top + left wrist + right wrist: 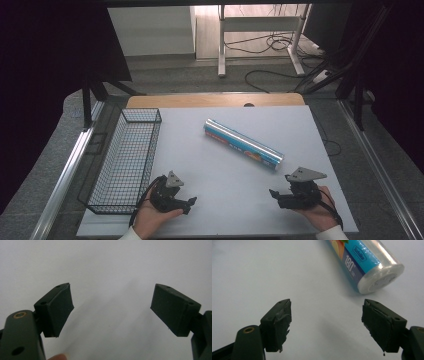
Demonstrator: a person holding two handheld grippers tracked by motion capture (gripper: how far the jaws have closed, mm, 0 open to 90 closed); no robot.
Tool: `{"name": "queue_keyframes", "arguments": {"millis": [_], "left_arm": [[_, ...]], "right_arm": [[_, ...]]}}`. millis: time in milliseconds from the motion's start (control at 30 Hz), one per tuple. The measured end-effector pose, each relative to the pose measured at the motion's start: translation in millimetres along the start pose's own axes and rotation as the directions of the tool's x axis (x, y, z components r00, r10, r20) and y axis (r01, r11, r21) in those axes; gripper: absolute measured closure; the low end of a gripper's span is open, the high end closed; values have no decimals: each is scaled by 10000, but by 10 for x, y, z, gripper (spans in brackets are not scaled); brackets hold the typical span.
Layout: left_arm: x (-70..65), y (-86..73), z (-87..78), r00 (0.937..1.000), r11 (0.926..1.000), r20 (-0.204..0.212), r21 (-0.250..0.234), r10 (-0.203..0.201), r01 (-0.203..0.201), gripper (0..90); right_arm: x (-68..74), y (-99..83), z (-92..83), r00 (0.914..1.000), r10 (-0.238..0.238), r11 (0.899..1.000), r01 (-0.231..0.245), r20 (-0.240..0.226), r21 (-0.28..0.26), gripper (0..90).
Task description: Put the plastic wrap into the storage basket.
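Two hand-held grippers nearest, low over the matte white table top (220, 205), both empty. Left gripper (189, 204) at the near left, gripped by the left hand (150, 217), black blocky body, grey three-cornered plate on top, cable looping back toward the white sleeve; in the left gripper view (111, 310) jaws wide apart, flat rectangular dark pads, smooth faces, only bare white surface between, a fingertip (58, 357) at the bottom edge. Right gripper (274, 195) at the near right in the right hand (320, 212), same black build and grey plate, pointing toward the left; in the right gripper view (325, 323) jaws also spread wide, pad rubber ragged and frayed along the edges. Just beyond the right gripper, apart from it, a roll of cling film (243, 143) lying flat on its side, diagonal across mid-table, long cylinder, glossy clear wrap, blue and orange printed label with "180", round white end cap (384, 280) facing the right gripper. Along the table's left edge, a black wire basket (126, 159), long rectangular mesh, empty. At the far side, a strip of wooden table edge (215, 100), then grey floor, white metal table legs and loose black cables.
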State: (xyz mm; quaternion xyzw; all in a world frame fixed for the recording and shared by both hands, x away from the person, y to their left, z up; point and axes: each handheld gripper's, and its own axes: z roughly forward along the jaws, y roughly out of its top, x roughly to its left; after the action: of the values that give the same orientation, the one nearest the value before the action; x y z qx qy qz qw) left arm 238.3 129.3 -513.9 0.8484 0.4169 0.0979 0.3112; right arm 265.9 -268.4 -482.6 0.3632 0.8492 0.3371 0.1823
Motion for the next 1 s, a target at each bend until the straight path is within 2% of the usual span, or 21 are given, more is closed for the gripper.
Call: {"name": "queue_keyframes", "arguments": {"millis": [267, 300, 333, 367, 433, 500, 600, 633, 667, 900, 1000], "left_arm": [[24, -3, -19, 10000, 10000, 40, -29, -88, 88, 174], [24, -3, -22, 9999, 9999, 41, -43, -107, 107, 174], [25, -3, -20, 9999, 9999, 28, -63, -150, 150, 174], [28, -2, -17, 9999, 9998, 22, -60, -169, 169, 174], [30, -1, -17, 9998, 9998, 22, -82, -203, 203, 175], [32, 0, -26, 9998, 9998, 61, -81, -200, 201, 175], [35, 0, -32, 9998, 9997, 66, -120, -205, 206, 174], [37, -1, -38, 9997, 9996, 95, -158, -217, 219, 174], [37, -1, -38, 9997, 9996, 95, -158, -217, 219, 174], [43, -2, -59, 9995, 9992, 136, -269, -282, 285, 174], [44, -1, -63, 9995, 9992, 138, -295, -274, 278, 174]], "right_arm": [[-21, 202, -21, 9996, -211, 9997, 213, -184, 95, 274], [-36, 278, -10, 9992, -280, 9995, 283, -278, 124, 274], [-36, 278, -10, 9992, -280, 9995, 283, -278, 124, 274], [-46, 372, 9, 9990, -346, 9993, 351, -298, 160, 272], [-52, 424, 21, 9987, -417, 9989, 424, -306, 214, 271], [-78, 586, 73, 9971, -679, 9970, 691, -343, 339, 266], [-96, 691, 115, 9964, -749, 9962, 766, -394, 422, 261], [-115, 788, 161, 9955, -833, 9951, 855, -455, 494, 257], [-115, 788, 161, 9955, -833, 9951, 855, -455, 494, 257], [-197, 1099, 387, 9932, -949, 9918, 1000, -668, 789, 239], [-218, 1161, 449, 9933, -955, 9911, 1009, -647, 863, 239]]}}
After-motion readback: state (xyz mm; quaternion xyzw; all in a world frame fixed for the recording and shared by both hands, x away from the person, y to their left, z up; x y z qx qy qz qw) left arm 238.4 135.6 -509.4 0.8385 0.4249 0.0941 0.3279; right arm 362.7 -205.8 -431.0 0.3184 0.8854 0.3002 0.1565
